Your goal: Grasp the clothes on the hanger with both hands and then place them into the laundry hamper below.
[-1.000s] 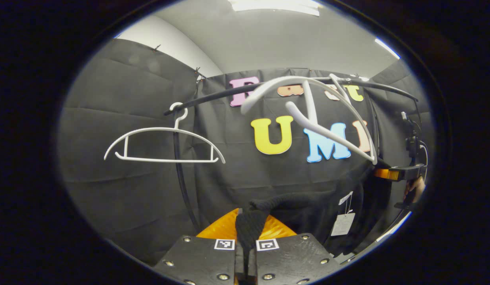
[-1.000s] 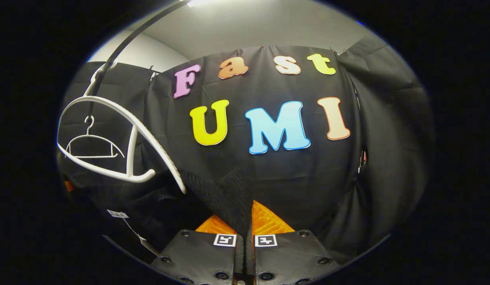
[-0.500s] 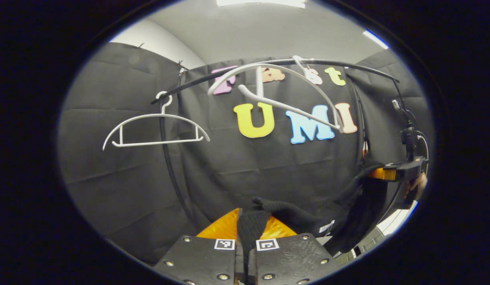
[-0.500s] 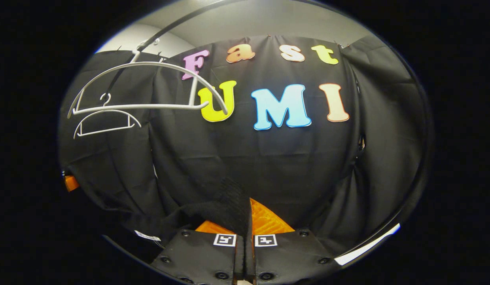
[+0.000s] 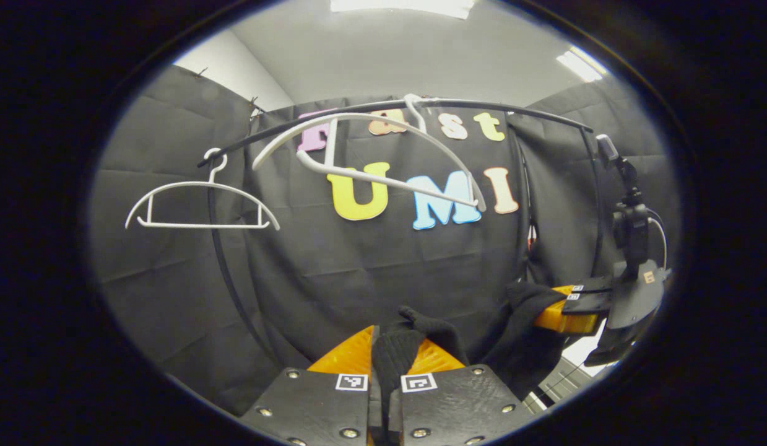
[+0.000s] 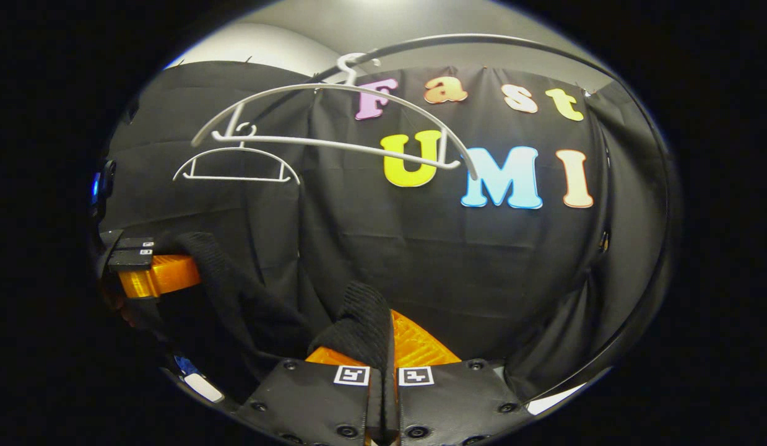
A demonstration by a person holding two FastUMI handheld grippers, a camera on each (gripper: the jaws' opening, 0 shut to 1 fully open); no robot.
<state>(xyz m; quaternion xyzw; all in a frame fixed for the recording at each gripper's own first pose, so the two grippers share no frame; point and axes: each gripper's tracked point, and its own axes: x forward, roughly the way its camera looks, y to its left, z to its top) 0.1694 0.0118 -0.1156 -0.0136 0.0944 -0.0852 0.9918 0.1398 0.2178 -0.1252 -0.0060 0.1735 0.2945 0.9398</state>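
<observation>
Against black cloth booth walls [image 5: 173, 291], under a grey ceiling with bright strip lights [image 5: 398, 6]: a dark curved rail [image 5: 482, 106] carrying two bare white hangers, the near hanger [image 5: 371, 145] tilted, the far hanger [image 5: 200, 207] level toward the rail's left end. Below the rail, off both hangers, a black knitted garment [image 5: 513, 337] slung between the two tongs. Left tongs [image 5: 384, 387] clamped tight on one bunched end of the knit; right tongs [image 6: 383, 378] likewise pinched on the other end. Well apart from each other, cloth sagging between.
</observation>
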